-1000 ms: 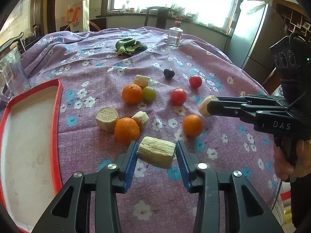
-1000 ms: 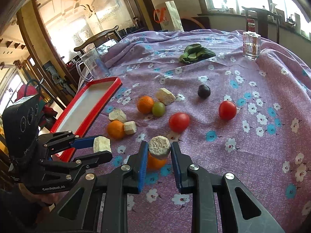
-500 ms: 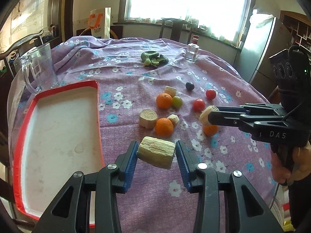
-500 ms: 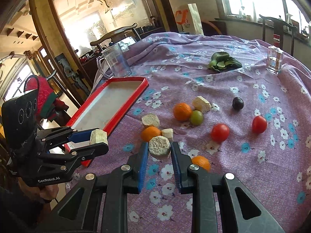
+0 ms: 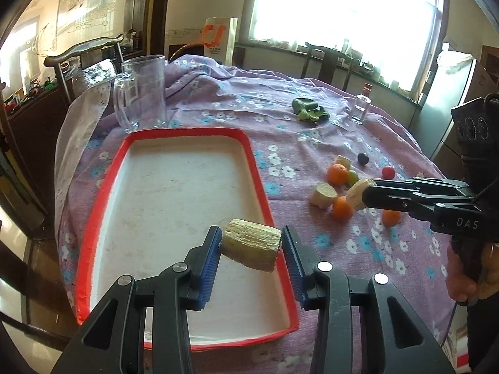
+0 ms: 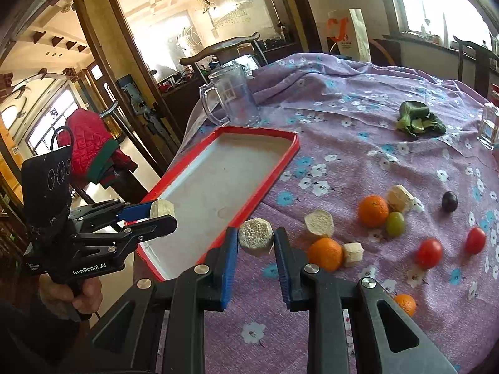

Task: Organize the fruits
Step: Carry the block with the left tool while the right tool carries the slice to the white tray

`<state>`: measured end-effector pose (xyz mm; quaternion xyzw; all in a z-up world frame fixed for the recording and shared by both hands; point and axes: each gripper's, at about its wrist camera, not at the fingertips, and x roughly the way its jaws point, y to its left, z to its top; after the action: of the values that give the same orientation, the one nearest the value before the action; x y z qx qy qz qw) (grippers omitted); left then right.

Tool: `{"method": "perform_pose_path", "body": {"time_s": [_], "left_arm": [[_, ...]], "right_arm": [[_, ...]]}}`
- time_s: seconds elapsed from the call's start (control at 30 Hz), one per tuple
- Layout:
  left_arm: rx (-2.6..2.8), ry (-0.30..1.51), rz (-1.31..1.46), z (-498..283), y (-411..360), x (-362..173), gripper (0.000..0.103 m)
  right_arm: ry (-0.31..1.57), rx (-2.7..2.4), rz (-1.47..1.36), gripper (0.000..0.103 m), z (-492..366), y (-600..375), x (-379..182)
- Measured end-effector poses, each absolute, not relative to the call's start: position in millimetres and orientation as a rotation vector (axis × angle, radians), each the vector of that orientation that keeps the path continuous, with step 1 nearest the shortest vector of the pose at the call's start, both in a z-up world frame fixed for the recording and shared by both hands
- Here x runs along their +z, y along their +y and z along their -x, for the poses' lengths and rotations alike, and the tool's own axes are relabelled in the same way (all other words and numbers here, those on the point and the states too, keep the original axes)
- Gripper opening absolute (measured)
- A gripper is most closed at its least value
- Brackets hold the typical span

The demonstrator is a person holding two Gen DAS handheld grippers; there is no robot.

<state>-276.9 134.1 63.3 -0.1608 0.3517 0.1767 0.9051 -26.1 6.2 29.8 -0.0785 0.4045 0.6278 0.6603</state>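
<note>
Left gripper (image 5: 251,244) clamps a stiff, fibrous cane chunk (image 5: 251,244) end-to-end over the tray (image 5: 259,177), right gripper (image 6: 255,238) pinches a lighter stub (image 6: 255,236) across its sides.

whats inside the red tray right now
Nothing lies in the red tray; its pale floor is bare apart from faint stains. The left gripper hangs over it holding a cane piece, which hides a patch of the floor.
</note>
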Motion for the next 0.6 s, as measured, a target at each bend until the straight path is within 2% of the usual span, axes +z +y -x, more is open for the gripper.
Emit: {"method": "perform_pose_path", "body": {"time_s": [0.6], "left_arm": [[0.51,0.741,0.396,285.1,202.0,40.1,0.039]], "right_arm": [[0.976,1.482,0.222,0.024,56.0,116.7,16.6]]}}
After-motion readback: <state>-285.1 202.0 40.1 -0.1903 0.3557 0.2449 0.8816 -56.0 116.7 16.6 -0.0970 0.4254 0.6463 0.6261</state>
